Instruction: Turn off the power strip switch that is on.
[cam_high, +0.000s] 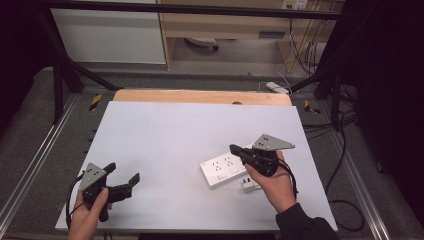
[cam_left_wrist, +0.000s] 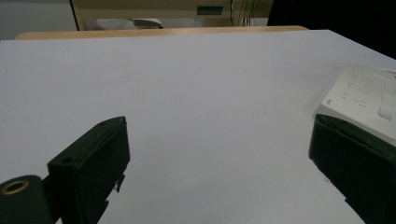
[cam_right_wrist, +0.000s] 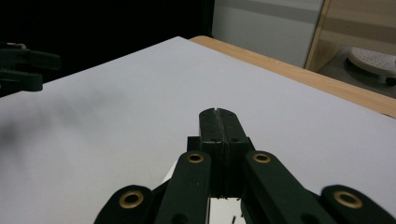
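The white plastic power strip (cam_high: 223, 170) lies at five o'clock on the pale table (cam_high: 165, 145), under the right gripper (cam_high: 235, 149), its jaws pressed together. Left gripper (cam_high: 124, 172) jaws stand apart, empty. The hand hides a small white plug (cam_high: 248, 184) partly.

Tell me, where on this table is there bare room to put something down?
Most of the white table is bare: the whole far half up to the wooden edge, and the middle between the left gripper and the power strip. It is crowded at the near right, where the right gripper hangs over the strip beside a small white plug.
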